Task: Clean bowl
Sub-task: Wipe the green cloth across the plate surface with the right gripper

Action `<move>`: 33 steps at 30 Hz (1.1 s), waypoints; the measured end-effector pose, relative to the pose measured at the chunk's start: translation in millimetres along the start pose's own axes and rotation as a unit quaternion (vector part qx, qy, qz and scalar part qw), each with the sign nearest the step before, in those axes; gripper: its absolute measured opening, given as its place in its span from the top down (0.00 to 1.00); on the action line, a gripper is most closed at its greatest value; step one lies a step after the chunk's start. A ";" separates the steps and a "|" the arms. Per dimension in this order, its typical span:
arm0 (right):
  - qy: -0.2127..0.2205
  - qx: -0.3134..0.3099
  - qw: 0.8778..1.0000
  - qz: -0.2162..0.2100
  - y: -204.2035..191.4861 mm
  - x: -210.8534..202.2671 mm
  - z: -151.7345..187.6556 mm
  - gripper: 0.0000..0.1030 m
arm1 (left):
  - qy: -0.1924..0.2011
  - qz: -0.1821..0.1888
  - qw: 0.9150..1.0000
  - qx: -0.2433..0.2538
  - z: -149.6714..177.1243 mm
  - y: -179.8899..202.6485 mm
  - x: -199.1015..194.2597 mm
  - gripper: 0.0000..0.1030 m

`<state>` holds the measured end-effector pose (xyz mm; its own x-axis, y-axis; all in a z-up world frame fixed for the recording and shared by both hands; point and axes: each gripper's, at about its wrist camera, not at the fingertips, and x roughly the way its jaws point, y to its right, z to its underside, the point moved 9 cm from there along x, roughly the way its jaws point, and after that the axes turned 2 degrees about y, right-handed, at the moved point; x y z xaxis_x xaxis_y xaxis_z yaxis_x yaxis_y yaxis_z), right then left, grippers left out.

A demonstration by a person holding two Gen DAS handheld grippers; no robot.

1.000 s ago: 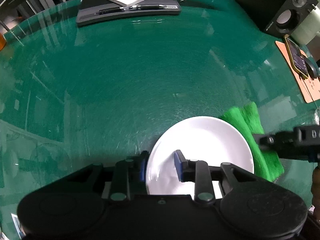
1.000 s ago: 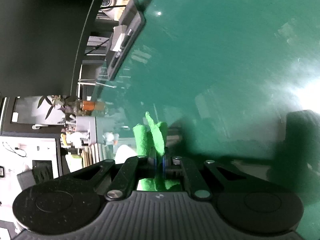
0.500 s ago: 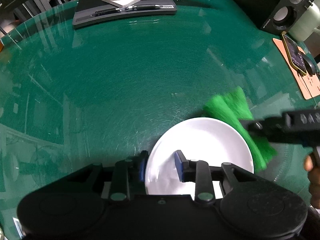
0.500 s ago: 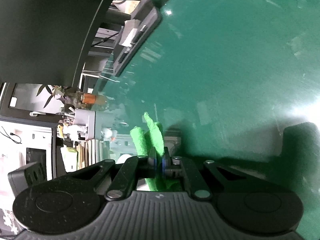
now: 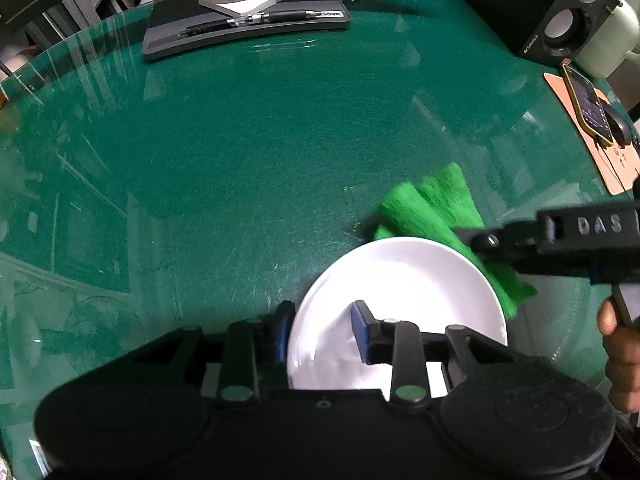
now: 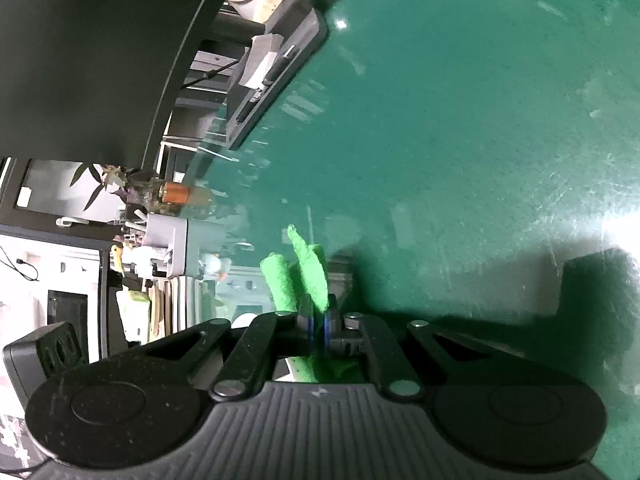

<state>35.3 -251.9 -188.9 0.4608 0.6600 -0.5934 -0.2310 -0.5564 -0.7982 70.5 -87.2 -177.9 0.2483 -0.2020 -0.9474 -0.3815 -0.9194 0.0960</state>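
Left gripper straddling the near rim of the white bowl, jaws opening, one pad outside the rim and one inside. Right gripper clamped tight on a folded green cloth, held at the bowl's far right edge. Bowl on a green glass table; monitor base, speaker and phone along the far side.

Raised letters "DAS" on the side of the right gripper, left wrist view. Brand "Lenovo" printed upside down on the monitor base. Speaker label too small to read.
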 end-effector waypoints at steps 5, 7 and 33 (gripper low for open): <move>-0.014 0.008 1.000 -0.002 12.5 -16.2 14.1 0.95 | 0.001 0.001 1.000 0.006 -1.6 1.6 -0.1 0.67; -0.012 0.005 1.000 -0.002 11.5 -13.4 12.8 0.95 | 0.001 -0.001 1.000 0.007 -1.9 2.3 -0.5 0.67; -0.021 -0.011 1.000 -0.002 -3.6 28.7 -2.6 0.95 | 0.000 0.007 0.999 0.042 -0.1 3.4 0.0 0.64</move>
<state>51.6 -232.3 -202.8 0.4246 0.6824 -0.5950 -0.2101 -0.5650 -0.7979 69.3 -90.3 -177.6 0.2426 -0.2150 -0.9460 -0.4589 -0.8846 0.0833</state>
